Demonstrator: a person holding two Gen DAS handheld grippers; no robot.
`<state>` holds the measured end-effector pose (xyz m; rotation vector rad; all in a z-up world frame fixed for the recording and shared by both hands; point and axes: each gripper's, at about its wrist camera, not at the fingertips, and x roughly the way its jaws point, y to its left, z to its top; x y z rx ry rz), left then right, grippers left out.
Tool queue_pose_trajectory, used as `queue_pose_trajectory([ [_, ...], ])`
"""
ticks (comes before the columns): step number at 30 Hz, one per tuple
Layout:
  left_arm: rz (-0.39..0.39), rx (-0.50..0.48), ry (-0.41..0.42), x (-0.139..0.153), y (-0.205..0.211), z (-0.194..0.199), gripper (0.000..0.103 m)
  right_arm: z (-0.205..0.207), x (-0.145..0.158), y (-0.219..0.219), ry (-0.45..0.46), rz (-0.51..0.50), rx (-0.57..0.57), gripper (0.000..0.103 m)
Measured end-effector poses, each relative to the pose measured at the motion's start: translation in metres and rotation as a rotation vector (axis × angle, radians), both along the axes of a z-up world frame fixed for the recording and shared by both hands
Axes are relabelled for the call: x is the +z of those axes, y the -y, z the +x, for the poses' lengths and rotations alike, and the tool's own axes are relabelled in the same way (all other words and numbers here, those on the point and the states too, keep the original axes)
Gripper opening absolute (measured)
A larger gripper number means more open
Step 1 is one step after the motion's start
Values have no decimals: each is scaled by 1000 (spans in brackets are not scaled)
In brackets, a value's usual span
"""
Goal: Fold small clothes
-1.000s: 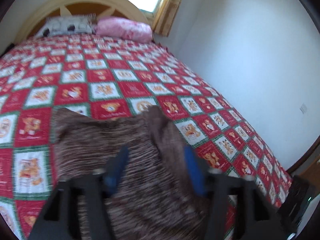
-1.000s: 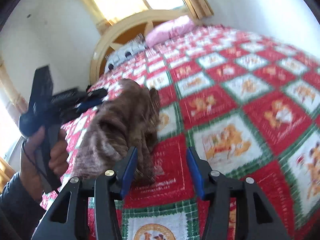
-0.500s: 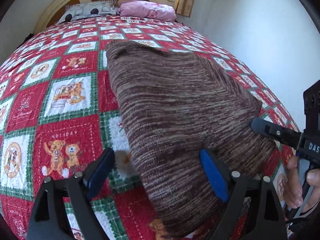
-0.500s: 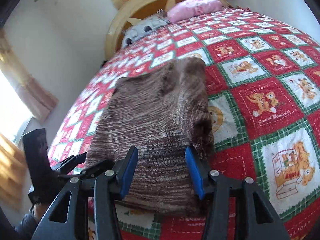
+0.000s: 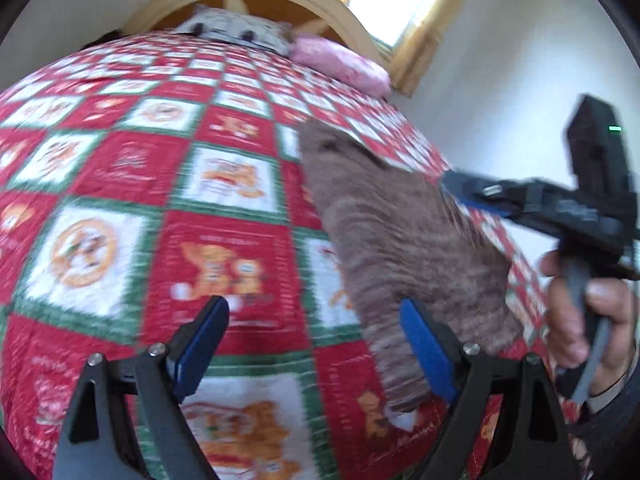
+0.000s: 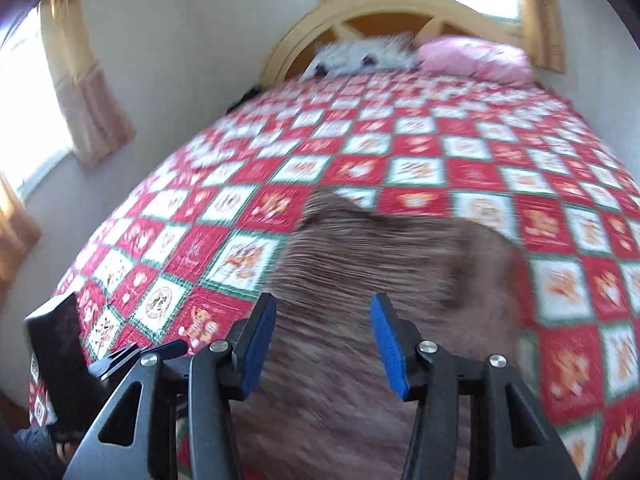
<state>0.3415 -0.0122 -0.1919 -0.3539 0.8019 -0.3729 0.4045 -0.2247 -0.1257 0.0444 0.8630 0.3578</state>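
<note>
A brown knitted garment lies spread on the red, white and green patchwork quilt. My left gripper is open and empty above the quilt, just left of the garment's near edge. The right gripper shows at the right of the left wrist view, held in a hand over the garment's far side. In the right wrist view the garment fills the lower middle; my right gripper is open above it. The left gripper shows at the lower left there. Both views are motion-blurred.
A rounded wooden headboard stands at the far end, with a white patterned pillow and a pink pillow before it. White walls and curtained windows surround the bed. The quilt's right edge drops off near the wall.
Both grippers have swung round: the left has shifted left off the garment onto bare quilt, the right has moved over the garment's middle. Both stay open.
</note>
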Motion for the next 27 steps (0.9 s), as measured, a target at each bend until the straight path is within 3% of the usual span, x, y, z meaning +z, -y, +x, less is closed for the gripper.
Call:
queue_pose_trajectory([
  [5, -124, 83, 2, -6, -28, -2, 90, 40, -57, -50, -186, -13, 43, 50],
  [9, -188, 114, -9, -13, -38, -1, 95, 19, -70, -80, -86, -169, 50, 56],
  [15, -182, 116, 26, -8, -37, -4, 95, 9, -56, -54, -81, -9, 105, 56],
  [20, -191, 127, 17, -9, -40, -9, 95, -12, -35, -11, -46, 103, 26, 56],
  [25, -167, 116, 2, -10, -36, -7, 95, -43, -63, -16, -190, 168, 119, 55],
  [27, -142, 117, -10, -10, -33, -5, 95, -58, -69, -30, -180, 122, 170, 56],
])
